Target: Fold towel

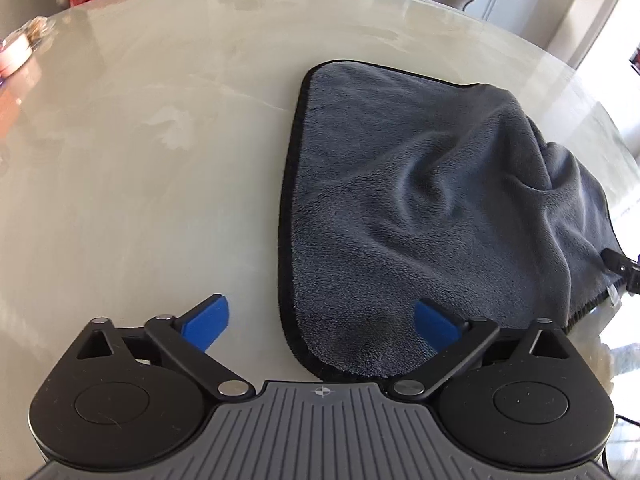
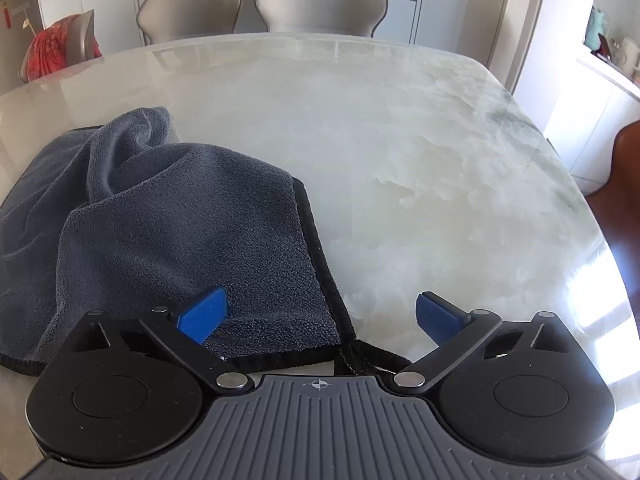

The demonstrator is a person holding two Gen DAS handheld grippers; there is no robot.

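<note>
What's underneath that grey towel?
The towel lies rumpled on the pale marble table. Only tabletop shows around its edges; anything beneath the bunched folds is covered.

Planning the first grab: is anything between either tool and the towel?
Nothing visible. The left tool sits open over the towel's near-left corner; the right tool sits open over its near-right corner on the table.

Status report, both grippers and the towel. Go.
Left gripper open at towel's near-left corner. Right gripper open over near-right corner. Grey towel rumpled on the table, not folded. Nothing in the way.
</note>
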